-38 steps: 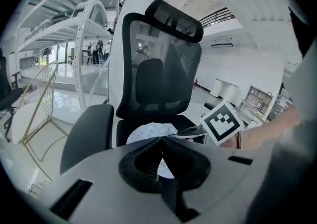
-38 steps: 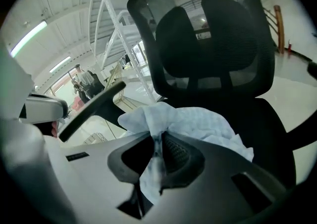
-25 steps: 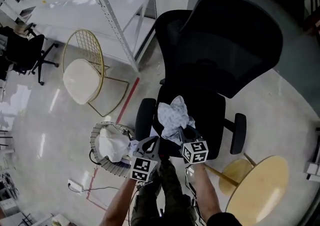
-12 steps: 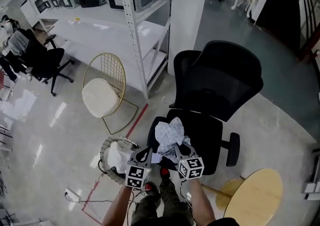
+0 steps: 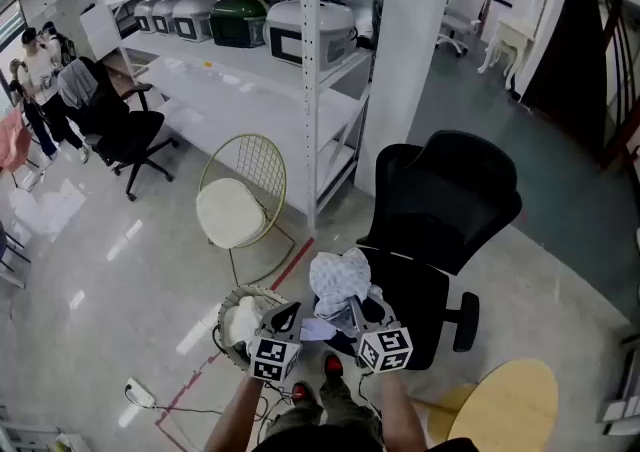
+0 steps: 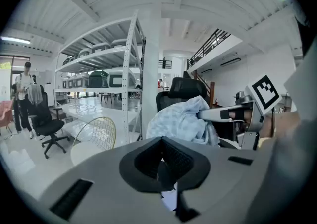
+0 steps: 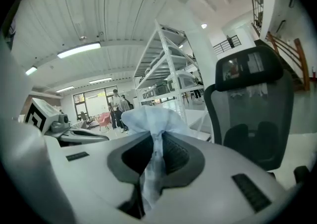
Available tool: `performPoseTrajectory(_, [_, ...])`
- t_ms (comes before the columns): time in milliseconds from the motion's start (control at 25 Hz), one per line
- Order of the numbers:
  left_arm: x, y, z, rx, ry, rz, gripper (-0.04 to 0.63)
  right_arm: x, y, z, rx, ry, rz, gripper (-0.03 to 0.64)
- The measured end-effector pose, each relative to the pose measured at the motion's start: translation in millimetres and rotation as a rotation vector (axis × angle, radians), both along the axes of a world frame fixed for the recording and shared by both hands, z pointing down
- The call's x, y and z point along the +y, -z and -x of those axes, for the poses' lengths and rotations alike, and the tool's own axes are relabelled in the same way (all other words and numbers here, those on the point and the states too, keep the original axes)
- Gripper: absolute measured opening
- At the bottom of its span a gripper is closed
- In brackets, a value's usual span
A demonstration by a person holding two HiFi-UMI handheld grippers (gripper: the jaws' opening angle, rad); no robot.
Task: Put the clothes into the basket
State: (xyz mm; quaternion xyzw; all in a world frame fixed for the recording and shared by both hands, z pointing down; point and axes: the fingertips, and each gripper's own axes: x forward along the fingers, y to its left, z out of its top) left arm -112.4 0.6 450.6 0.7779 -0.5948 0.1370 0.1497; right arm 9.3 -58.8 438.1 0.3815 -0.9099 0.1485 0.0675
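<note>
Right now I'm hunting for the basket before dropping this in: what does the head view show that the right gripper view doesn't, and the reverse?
Only the head view: the basket on the floor with white cloth in it, the gold wire chair and the round wooden table.
Only the right gripper view: the right gripper with its jaws closed on the pale garment, which hangs down through them.
Both: the garment, the black office chair and the white shelving.

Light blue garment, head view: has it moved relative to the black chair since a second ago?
Yes. The garment has lifted off the chair seat and now hangs over its edge on the side of the basket.
</note>
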Motion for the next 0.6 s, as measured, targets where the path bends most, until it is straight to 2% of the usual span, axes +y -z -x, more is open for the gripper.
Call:
performPoseTrajectory(320, [38, 30, 48, 0.008, 0.107, -0.048, 0.007, 34, 38, 54, -0.008, 0.121, -0.052, 0.063])
performPoseTrajectory(600, [64, 37, 99, 0.009, 0.215, -0.06, 0.008, 55, 49, 116, -0.025, 0.242, -0.07, 0.061])
